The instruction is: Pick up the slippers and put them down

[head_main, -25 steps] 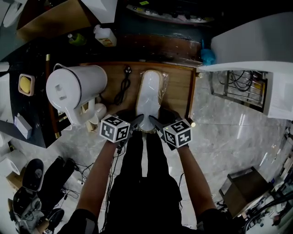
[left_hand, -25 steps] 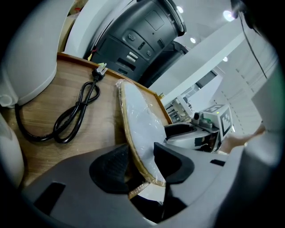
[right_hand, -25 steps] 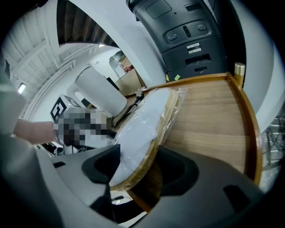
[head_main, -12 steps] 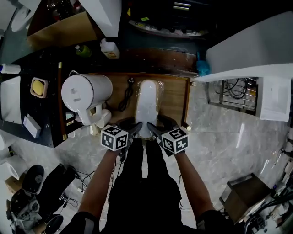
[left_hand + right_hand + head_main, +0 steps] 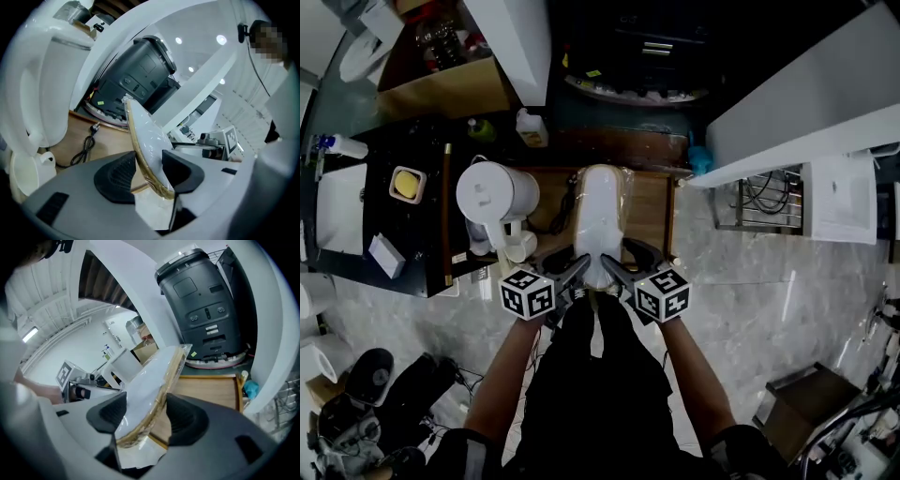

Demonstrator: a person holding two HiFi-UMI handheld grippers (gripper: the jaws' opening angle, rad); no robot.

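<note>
Wrapped slippers [image 5: 602, 216] held tilted over the near edge of the bench [image 5: 652, 211], left tool [image 5: 581, 269] clamped on one side of their near end, right tool [image 5: 610, 267] clamped on the other, jug [image 5: 497, 192] by the left edge

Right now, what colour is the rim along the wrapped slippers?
Tan, like woven straw, edging the white slippers; clearest in the left gripper view.
</note>
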